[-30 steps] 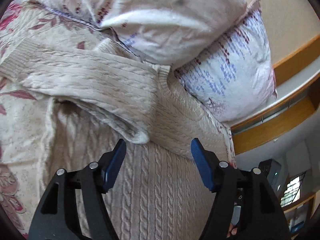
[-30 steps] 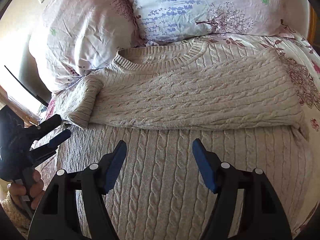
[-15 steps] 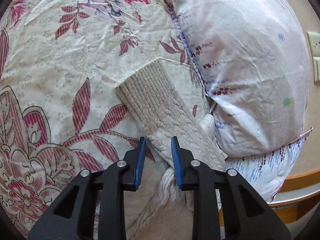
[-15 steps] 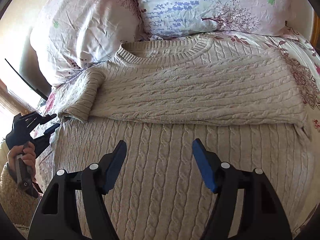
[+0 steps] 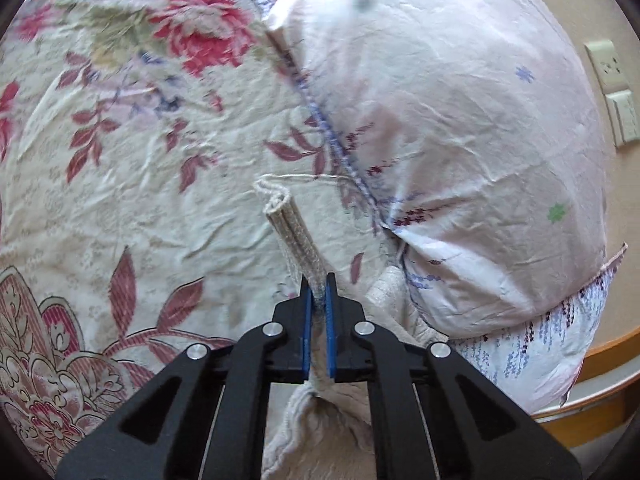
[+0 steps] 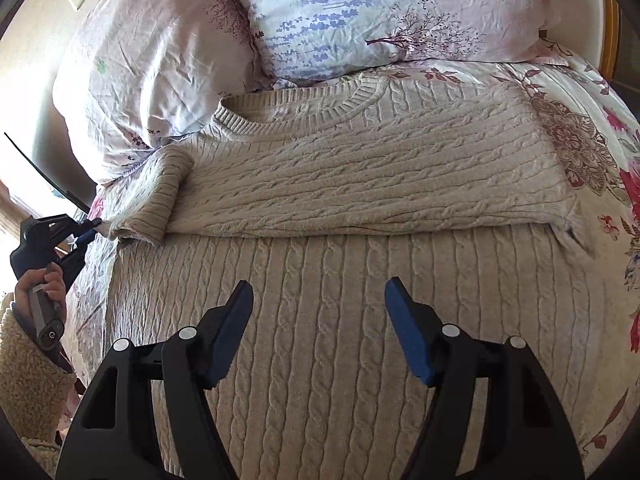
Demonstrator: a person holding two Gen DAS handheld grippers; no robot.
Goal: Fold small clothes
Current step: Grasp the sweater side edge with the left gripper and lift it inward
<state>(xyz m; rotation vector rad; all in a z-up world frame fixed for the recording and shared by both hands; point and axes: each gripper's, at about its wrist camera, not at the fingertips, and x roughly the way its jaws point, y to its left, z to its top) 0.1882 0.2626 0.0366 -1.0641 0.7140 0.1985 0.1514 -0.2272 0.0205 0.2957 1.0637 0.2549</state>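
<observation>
left hand: bare fist (image 6: 47, 285) in a fuzzy cream cuff, wrapped around the black handle at the far left edge of the right wrist view, tool pointing in toward the bed

left claw: black 2-finger gripper with blue pads (image 5: 316, 300), clenched tight on the ribbed cuff of the sweater's sleeve (image 5: 290, 232); the cuff sticks out past the pads, folded on itself, lifted a bit off the bedspread

left claw, other angle: from the right wrist view its tip (image 6: 90, 229) sits right at the sleeve end by the bed's left edge

right claw: matching black gripper with blue pads (image 6: 320, 332), spread wide, nothing between the fingers, hovering over the sweater's lower body; can't tell if it touches the knit

sweater: cream cable-knit pullover (image 6: 340, 280) lying flat across the bed, collar up against the pillows, 1 sleeve folded across the chest

bedspread: cream sheet with red and pink flowers (image 5: 120, 184), under everything

pillows: 2 pale pink wrinkled floral pillows (image 6: 152, 52) at the head of the bed, the left one just beside the pinched cuff

wall: beige, with white socket plates (image 5: 612, 92)
</observation>
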